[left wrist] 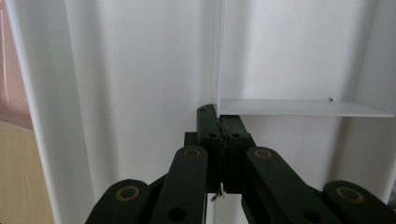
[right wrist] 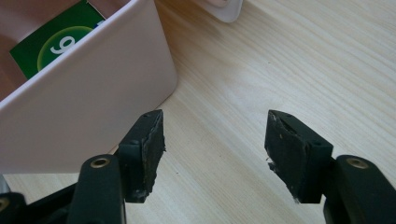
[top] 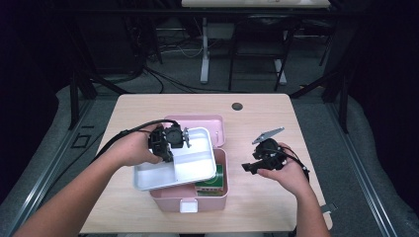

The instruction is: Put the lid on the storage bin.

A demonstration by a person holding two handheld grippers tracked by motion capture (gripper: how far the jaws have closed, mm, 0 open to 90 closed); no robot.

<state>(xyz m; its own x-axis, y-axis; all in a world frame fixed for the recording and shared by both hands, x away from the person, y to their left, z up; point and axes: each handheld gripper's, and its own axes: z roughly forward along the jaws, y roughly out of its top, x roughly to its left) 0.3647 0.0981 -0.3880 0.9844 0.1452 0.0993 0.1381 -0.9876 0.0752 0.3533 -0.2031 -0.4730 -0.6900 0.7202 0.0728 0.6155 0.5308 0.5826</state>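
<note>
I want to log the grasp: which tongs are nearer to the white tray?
Left. The left tongs are shut on the white tray's inner divider, above the pink box. The right tongs are open, apart from the tray, beside the box over the table.

A dark round hole [top: 237, 106] marks the wooden table [top: 267, 113].

Hidden under the white tray [top: 195, 163]: most of the pink box [top: 220, 195] and much of the green packet [top: 211, 185] inside. In the right gripper view, packet [right wrist: 51, 46] cut off by the box wall [right wrist: 93, 102], print reduced to one partial digit. Tray [left wrist: 140, 70] cropped on every side in the left gripper view.
</note>
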